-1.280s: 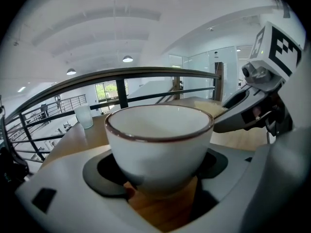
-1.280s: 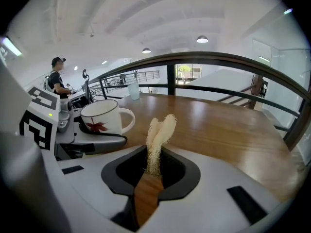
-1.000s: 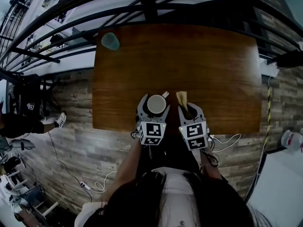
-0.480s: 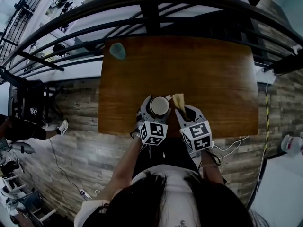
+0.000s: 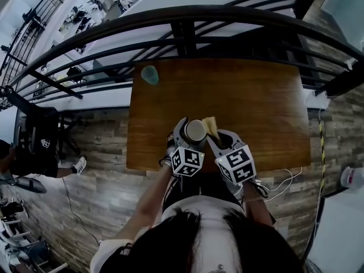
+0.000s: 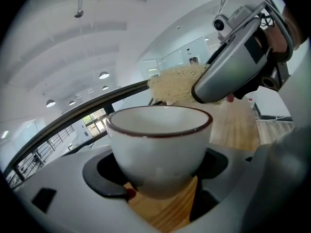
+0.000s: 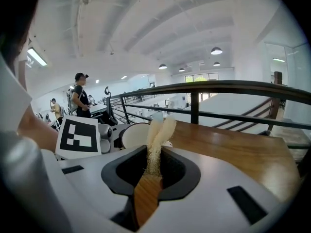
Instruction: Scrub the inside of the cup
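Note:
A white cup [image 6: 160,144] with a dark brown rim sits upright between the jaws of my left gripper [image 5: 189,134], which is shut on its sides and holds it above the wooden table [image 5: 256,95]. My right gripper [image 5: 217,137] is shut on a pale yellow loofah scrubber [image 7: 156,140] that sticks up and forward from its pads. In the head view the scrubber [image 5: 209,125] lies just right of the cup [image 5: 194,131], close to its rim. From the left gripper view the scrubber [image 6: 177,84] hangs just behind and above the cup's far rim.
A small teal cup [image 5: 150,74] stands near the table's far left corner. A dark metal railing [image 5: 187,24] runs along the far side of the table. People stand in the distance [image 7: 80,98] beyond the railing. A white cable [image 5: 281,172] lies on the plank floor to the right.
Both grippers have risen off the table and drawn together. The cup has lifted with the left gripper and rolled a little; the scrubber now sits beside the cup's rim.

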A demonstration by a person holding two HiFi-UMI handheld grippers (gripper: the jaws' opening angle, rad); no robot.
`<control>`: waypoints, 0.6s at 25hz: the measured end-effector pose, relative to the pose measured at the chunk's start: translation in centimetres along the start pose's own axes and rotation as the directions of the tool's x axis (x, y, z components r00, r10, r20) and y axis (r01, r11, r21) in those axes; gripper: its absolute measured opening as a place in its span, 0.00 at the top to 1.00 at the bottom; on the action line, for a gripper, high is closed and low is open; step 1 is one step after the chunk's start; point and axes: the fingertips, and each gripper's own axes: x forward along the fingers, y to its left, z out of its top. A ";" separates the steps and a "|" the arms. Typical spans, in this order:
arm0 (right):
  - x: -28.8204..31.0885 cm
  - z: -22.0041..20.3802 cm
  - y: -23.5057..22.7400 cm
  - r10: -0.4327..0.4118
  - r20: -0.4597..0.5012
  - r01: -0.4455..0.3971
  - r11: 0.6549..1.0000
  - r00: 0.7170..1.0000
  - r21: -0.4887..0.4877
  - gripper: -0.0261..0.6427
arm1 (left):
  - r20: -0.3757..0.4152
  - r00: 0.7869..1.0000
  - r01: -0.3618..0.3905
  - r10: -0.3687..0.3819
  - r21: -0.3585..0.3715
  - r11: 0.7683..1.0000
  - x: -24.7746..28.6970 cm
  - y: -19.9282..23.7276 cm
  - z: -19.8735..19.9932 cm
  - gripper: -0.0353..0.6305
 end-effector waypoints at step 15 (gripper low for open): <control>0.3 1.7 2.8 0.013 -0.044 -0.017 0.996 0.999 -0.088 0.83 | 0.035 0.999 -0.014 0.009 0.150 0.989 -1.5 2.3 2.1 0.34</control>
